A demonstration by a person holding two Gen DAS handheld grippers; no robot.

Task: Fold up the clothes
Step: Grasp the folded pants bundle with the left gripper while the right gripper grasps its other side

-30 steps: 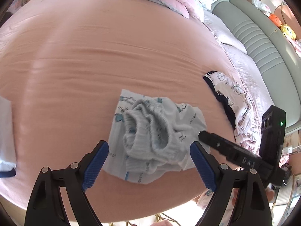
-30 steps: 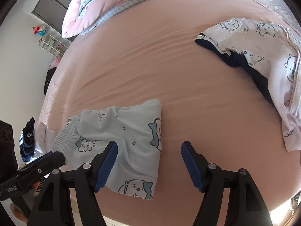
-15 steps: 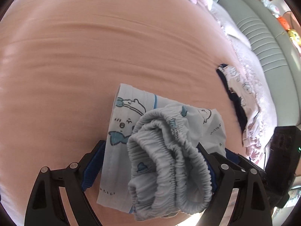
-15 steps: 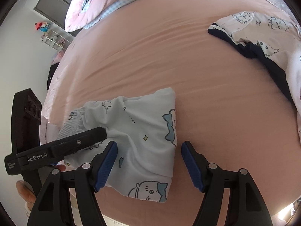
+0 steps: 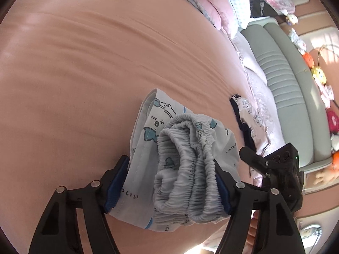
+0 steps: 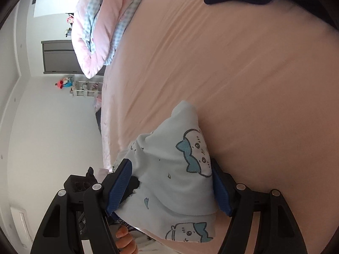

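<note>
The left gripper point(image 5: 171, 182) is closing its blue-padded jaws around the bunched elastic waistband of pale blue cartoon-print shorts point(image 5: 182, 158), the pads touching the cloth on both sides. The right gripper point(image 6: 172, 188) stands wide, with the other end of the shorts point(image 6: 175, 175) between its pads. The shorts lie near the front edge of a bed's pink sheet point(image 5: 84, 74), well apart from a white and navy garment point(image 5: 247, 116); a pink quilt point(image 6: 95, 27) is heaped at the far end.

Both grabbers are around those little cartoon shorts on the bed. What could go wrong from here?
The left gripper is closing on the bunched elastic waistband of the shorts; it may pinch several layers and drag the folds apart. The shorts lie near the pink sheet's edge, so a slipped grip could drop them off the bed.
</note>
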